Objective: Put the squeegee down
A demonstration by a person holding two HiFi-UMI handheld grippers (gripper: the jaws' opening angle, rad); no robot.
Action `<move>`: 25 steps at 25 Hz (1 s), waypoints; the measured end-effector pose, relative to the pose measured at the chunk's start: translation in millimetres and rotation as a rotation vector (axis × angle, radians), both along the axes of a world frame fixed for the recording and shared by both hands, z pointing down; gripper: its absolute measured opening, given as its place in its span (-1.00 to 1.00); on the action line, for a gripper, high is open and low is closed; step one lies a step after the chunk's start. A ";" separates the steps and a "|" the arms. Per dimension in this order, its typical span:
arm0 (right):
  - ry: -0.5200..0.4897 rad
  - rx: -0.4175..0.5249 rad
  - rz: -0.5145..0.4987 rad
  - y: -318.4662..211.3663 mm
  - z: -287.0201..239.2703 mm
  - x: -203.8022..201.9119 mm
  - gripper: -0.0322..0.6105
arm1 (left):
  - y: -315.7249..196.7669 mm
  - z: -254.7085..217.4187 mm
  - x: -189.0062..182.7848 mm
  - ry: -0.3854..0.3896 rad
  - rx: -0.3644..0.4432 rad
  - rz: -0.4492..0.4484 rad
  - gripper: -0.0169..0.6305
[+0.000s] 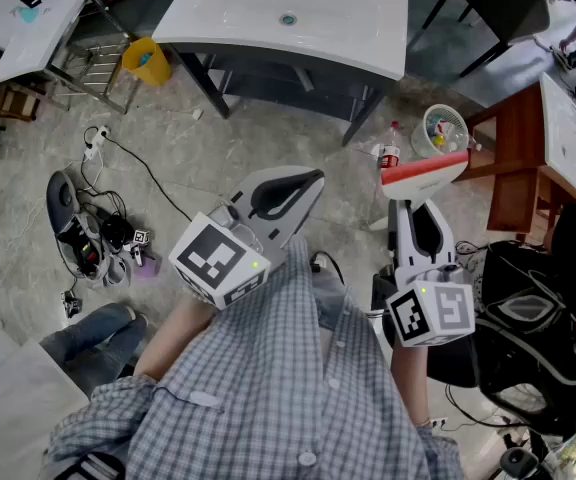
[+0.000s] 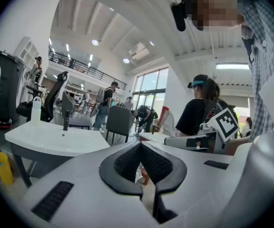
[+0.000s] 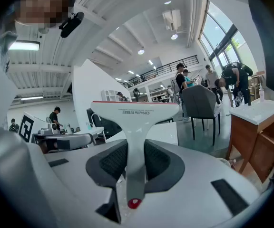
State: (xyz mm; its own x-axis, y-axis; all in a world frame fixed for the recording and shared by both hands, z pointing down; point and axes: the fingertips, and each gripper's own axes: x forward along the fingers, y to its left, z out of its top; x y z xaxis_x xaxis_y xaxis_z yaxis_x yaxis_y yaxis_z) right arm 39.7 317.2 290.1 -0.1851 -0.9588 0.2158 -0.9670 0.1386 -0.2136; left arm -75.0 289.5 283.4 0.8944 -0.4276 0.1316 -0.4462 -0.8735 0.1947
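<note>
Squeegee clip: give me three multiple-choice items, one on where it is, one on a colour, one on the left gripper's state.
1. Where is the squeegee?
A) on the floor
B) in the right gripper
C) on a white table

2. What colour is its blade edge?
A) red
B) blue
C) green

3. What does the left gripper hold?
A) a bottle
B) a cloth
C) nothing

Answers:
1 B, its fingers clamp the squeegee's handle.
2 A, a red strip runs along the blade in the head view and the right gripper view.
3 C, its fingers meet with nothing between them.
</note>
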 end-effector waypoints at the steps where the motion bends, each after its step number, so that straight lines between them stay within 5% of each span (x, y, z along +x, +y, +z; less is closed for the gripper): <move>1: 0.000 0.000 0.000 0.3 0.3 0.2 -0.64 | 0.2 0.2 0.4 0.000 0.000 0.001 -0.93; 25: -0.013 -0.007 0.105 9.3 6.5 -7.5 -0.64 | -5.4 2.0 -11.7 0.016 0.004 0.070 -0.93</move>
State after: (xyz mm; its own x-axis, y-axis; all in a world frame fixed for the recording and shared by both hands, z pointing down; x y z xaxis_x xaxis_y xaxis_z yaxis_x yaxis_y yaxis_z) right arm 32.2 326.5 296.6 -0.0869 -0.9715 0.2206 -0.9732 0.0355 -0.2270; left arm -86.7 284.1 285.3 0.9239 -0.3647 0.1155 -0.3812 -0.9032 0.1974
